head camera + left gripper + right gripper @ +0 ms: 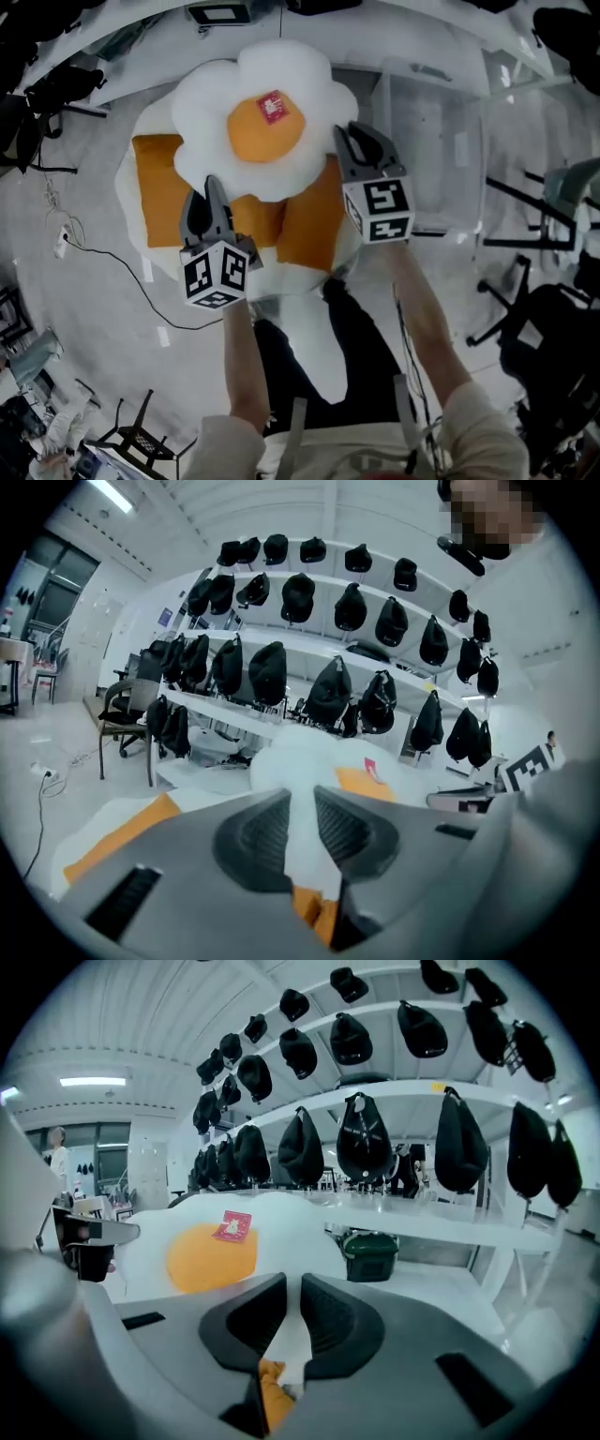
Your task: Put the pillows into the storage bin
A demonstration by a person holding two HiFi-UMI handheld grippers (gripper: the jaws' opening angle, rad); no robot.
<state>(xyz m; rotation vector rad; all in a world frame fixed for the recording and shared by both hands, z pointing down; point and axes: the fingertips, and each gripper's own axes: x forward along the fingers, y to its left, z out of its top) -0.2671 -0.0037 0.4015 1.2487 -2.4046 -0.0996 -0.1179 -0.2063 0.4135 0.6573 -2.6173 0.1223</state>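
Left hand-held gripper (208, 190) and right hand-held gripper (359, 134) pinch pillows (251, 112), outstretched.

White egg pillow (305, 84) with an orange yolk (248, 139) (small red tag (273, 106) on it); the other pillow (164, 187) orange, white-edged.
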